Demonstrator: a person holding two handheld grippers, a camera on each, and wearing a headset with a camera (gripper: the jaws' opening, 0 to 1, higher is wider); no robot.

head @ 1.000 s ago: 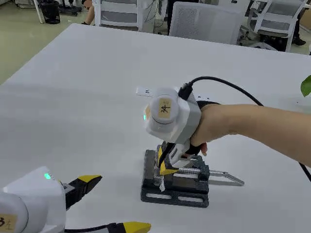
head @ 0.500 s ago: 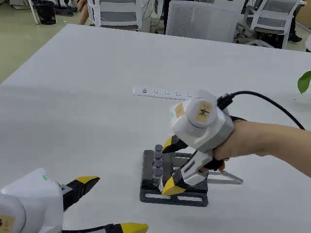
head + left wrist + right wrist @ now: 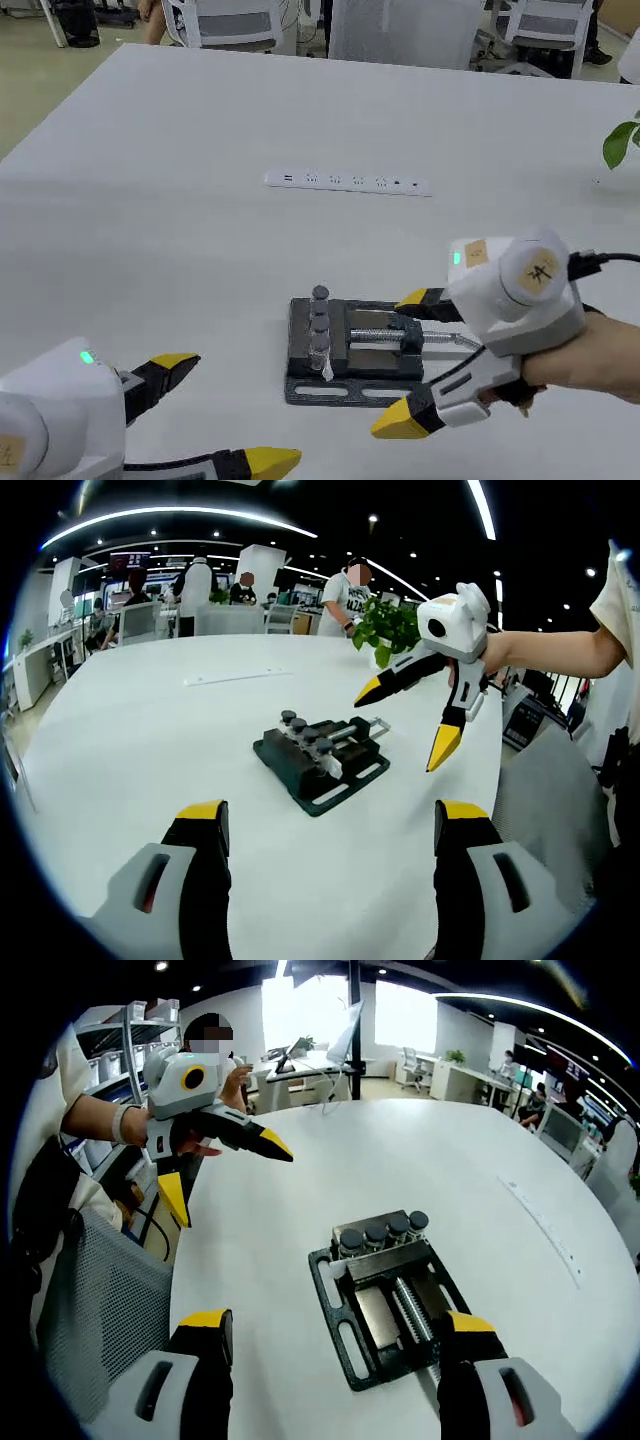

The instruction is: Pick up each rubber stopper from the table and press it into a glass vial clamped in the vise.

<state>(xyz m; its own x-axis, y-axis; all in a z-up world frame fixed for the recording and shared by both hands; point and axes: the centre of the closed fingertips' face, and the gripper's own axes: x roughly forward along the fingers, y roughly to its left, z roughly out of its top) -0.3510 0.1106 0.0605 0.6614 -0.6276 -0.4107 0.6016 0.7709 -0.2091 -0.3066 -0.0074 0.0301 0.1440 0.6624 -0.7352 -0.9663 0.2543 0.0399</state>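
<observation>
Within vise (image 3: 303, 388): row of four clear glass vials (image 3: 319, 336), each capped by grey stopper (image 3: 320, 293); left gripper (image 3: 240, 410), right gripper (image 3: 395, 364) spread, empty.

The small black vise (image 3: 352, 392) sat flat on the white table (image 3: 180, 250), its silver screw lying level and its thin handle bar sticking out on the side away from the clamped row. Four clear glass vials (image 3: 320, 358) stood upright between its jaws, close together in one straight line along the vise's left end as seen in the head view. Each vial carried a dark grey rubber stopper (image 3: 320, 293) seated in its mouth, the four tops about level with one another.
</observation>
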